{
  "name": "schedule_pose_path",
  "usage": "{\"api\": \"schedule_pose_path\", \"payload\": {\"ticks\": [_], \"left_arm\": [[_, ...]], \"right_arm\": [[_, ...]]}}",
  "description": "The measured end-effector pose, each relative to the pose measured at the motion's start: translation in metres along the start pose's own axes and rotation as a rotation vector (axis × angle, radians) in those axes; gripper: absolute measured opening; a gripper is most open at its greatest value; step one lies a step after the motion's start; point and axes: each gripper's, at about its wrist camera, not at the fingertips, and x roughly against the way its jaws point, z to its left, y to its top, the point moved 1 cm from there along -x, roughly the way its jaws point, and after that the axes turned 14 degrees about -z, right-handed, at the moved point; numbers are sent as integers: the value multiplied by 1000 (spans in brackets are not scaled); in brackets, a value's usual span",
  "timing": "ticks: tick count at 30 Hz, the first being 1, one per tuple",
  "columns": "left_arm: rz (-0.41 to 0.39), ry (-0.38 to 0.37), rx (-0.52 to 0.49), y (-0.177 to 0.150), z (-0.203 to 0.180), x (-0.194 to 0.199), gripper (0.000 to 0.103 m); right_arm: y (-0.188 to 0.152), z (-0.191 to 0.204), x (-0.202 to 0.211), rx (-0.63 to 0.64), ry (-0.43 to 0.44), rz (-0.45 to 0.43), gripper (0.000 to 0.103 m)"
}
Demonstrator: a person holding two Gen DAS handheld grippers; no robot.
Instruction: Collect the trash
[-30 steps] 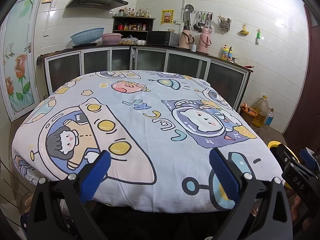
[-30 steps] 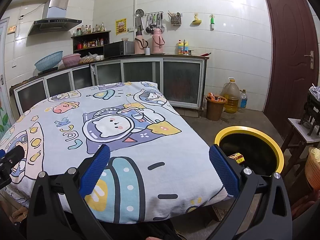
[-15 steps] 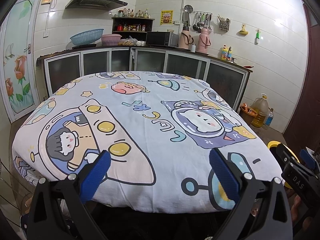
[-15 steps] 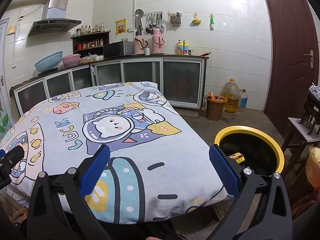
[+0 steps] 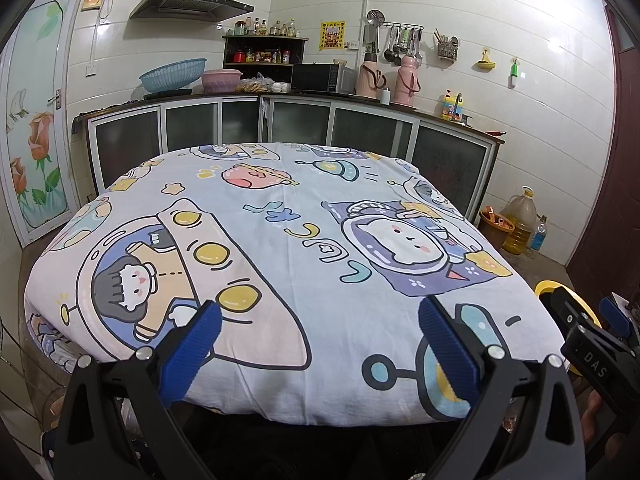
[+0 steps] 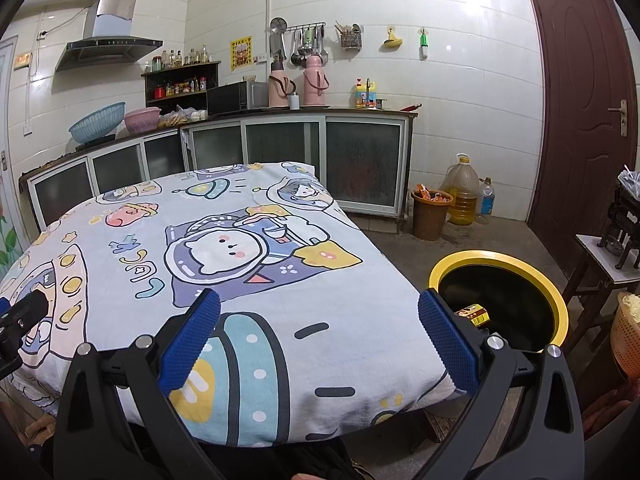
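While both jaws gape wide and hold nothing, the left gripper [image 5: 320, 334] and right gripper [image 6: 320, 334] hang at the table's [image 6: 280, 280] near edge; a yellow-rimmed bin [image 6: 558, 300] stands beside its right corner.

Worktop [image 5: 256, 408] draped fully in a cartoon space-print cloth [image 5: 280, 248]; yellow-rimmed bin [image 6: 560, 308] on the floor [image 6: 400, 248] just beside.
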Motion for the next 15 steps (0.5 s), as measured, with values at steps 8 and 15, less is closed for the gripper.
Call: {"api": "schedule_pose_path", "payload": {"ticks": [8, 15], "left_arm": [[1, 1, 0, 0, 0, 0, 95], [0, 1, -1, 0, -1, 0, 95]], "right_arm": [[-2, 0, 0, -1, -2, 4, 95], [-3, 1, -1, -1, -2, 10, 95]]}}
